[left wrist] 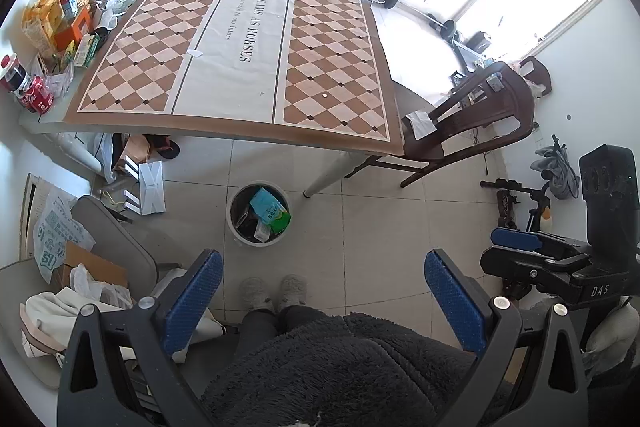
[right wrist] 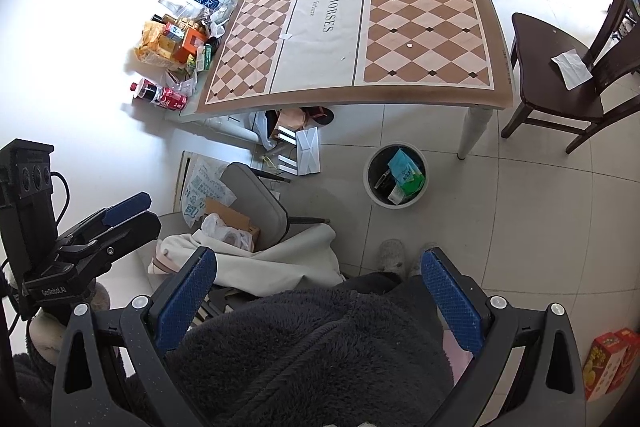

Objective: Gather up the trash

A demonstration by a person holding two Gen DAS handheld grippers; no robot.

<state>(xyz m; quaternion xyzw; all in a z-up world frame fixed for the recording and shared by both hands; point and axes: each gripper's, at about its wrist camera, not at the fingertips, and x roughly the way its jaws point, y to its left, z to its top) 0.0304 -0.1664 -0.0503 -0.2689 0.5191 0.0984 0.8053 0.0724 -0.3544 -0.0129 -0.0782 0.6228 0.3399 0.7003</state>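
A round white trash bin (left wrist: 236, 227) (right wrist: 372, 195) stands on the floor by the table's front leg, holding a teal-green packet (left wrist: 271, 213) (right wrist: 407, 173) and other wrappers. Small white scraps (left wrist: 196, 53) (right wrist: 409, 45) lie on the checkered table mat (left wrist: 328, 67) (right wrist: 424, 11). My left gripper (left wrist: 324, 291) is open and empty, held low over my lap, well back from the bin. My right gripper (right wrist: 320, 287) is open and empty, also over my lap. Each gripper shows in the other's view: the right (left wrist: 516, 241) and the left (right wrist: 128, 209).
Snack boxes, a cola bottle and a red can (left wrist: 38, 99) (right wrist: 174, 99) crowd the table's left edge. A dark wooden chair (left wrist: 472, 123) (right wrist: 560, 75) with a white paper on its seat stands at the right. A grey chair with bags (left wrist: 108, 251) (right wrist: 248, 211) is at the left.
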